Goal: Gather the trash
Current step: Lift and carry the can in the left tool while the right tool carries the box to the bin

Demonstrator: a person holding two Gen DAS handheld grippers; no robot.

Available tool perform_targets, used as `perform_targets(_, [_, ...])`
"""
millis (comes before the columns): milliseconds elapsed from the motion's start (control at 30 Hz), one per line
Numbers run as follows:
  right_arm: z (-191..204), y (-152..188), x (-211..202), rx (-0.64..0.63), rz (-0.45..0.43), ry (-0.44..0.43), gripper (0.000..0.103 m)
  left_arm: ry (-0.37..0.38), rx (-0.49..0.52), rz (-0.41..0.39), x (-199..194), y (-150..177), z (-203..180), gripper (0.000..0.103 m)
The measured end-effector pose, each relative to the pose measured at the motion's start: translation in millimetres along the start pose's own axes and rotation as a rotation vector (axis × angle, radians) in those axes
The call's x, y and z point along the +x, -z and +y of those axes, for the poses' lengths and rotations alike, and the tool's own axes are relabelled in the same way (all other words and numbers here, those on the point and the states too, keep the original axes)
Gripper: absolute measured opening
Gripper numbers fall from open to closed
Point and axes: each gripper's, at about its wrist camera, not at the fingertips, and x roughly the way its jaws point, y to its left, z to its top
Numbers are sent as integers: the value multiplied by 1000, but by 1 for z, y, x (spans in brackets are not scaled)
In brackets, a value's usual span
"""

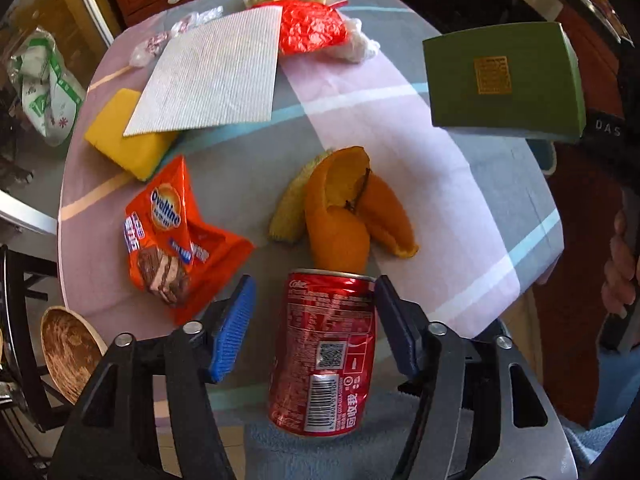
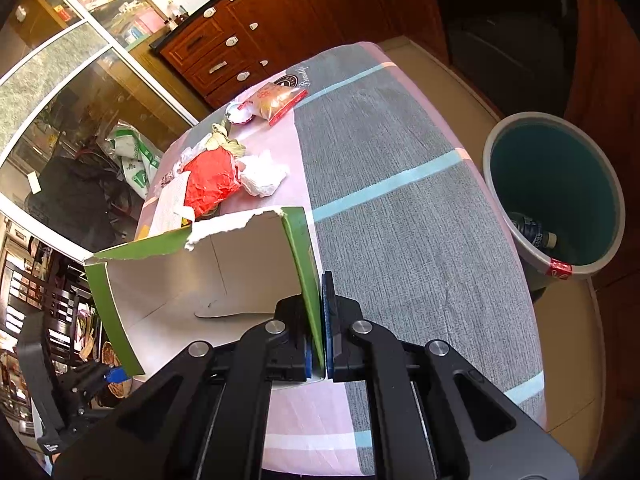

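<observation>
We see the left gripper (image 1: 314, 300) pointing steeply down over the round table with its pink, grey and pale-blue checked cloth (image 1: 400, 152); its blue-padded jaws stand spread on either side of a dented red aluminium drink can (image 1: 324, 352), the left pad clearly apart from the can, the right pad close to its upper edge, though we cannot tell whether it touches; just beyond the can lie curled orange fruit peels (image 1: 344, 208), and to their left a crumpled orange Ovaltine snack wrapper (image 1: 172, 240); further off rest a yellow sponge block (image 1: 124, 136) under a white ribbed sheet (image 1: 212, 76), and a wad of crinkled red foil (image 1: 310, 26).

The right gripper (image 2: 322, 320) has its jaws pressed together, pinching one wall of a torn green cardboard box with a white inside (image 2: 200, 276), held above the table's near edge; the same box (image 1: 504, 80) appears lifted at the right of the left wrist view; beside the table stands a grey round bin with a teal lining (image 2: 560, 184), a dark plastic bottle (image 2: 534, 232) lying inside it.
</observation>
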Motion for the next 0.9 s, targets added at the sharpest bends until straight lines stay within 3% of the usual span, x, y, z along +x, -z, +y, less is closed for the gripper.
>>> perform_targets(200, [7,8,6,-16,30,2,4,-17,6,78,16,27,3,68])
perform_targets(400, [34,24,2,-97,67,-40,4,-13,44,91,6,42,5,70])
perform_targets(500, [53,35,2,-140,93,-62,4,4,13,82,9,50,14,70])
perform_targets(533, [58,40,2,-150,106,-71,4,17,-2,75,10,53,18,69])
perform_targets(567, [64,43,3,-161,118,-75,4,36,-13,68,10,56,21,60])
perform_targets(600, [71,48,4,-179,126,-67,4,55,-19,62,11,59,23,53])
perform_targets(767, [94,69,28,-252,169,78,5,74,-6,-1,5,71,30,51])
perform_targets(900, [99,69,40,-248,159,143,6,120,-29,-47,-12,76,51,51])
